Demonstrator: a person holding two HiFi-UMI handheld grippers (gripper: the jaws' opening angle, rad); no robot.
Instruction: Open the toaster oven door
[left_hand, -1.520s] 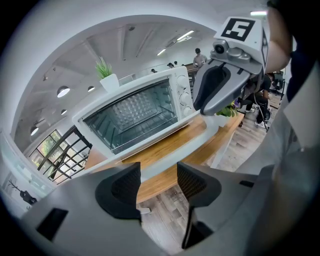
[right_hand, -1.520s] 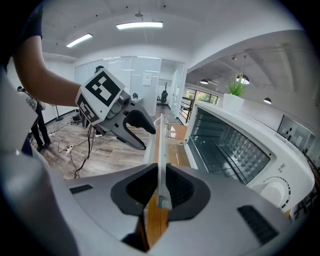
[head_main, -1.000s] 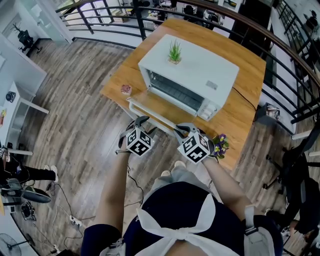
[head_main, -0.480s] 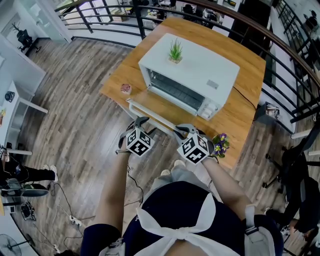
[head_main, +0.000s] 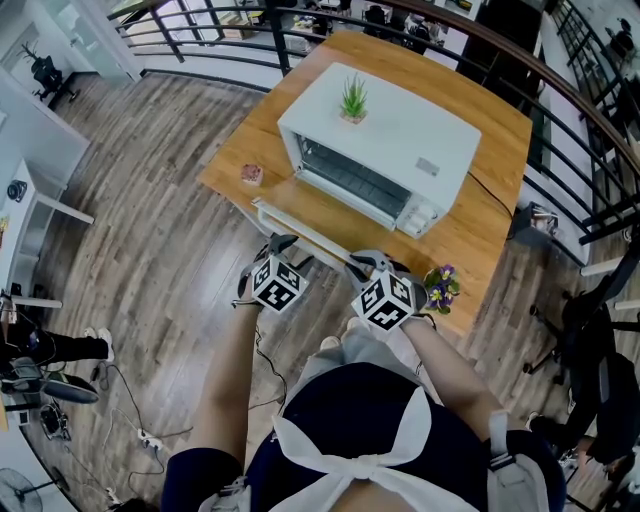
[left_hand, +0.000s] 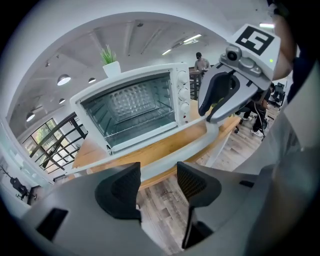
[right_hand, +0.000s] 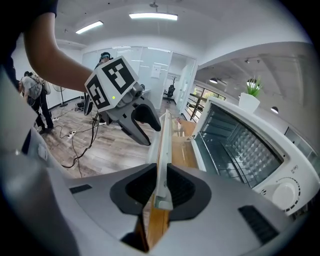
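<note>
The white toaster oven (head_main: 385, 140) stands on a wooden table (head_main: 490, 220), its glass door (head_main: 310, 215) folded down flat toward me. The door's long white handle (head_main: 300, 232) runs along the front edge. My right gripper (head_main: 362, 262) is shut on the handle's right end; in the right gripper view the handle (right_hand: 162, 160) sits edge-on between the pads of that gripper (right_hand: 160, 187). My left gripper (head_main: 280, 245) is open just short of the handle's left part; in the left gripper view the handle (left_hand: 170, 155) lies beyond that gripper (left_hand: 159, 182), with nothing between its fingers. The oven cavity (left_hand: 135, 110) is bare.
A small potted green plant (head_main: 351, 100) stands on top of the oven. A little pink pot (head_main: 251, 176) sits at the table's left corner, purple flowers (head_main: 440, 285) at its near right edge. A black railing (head_main: 560, 90) curves behind the table. Wood floor lies below.
</note>
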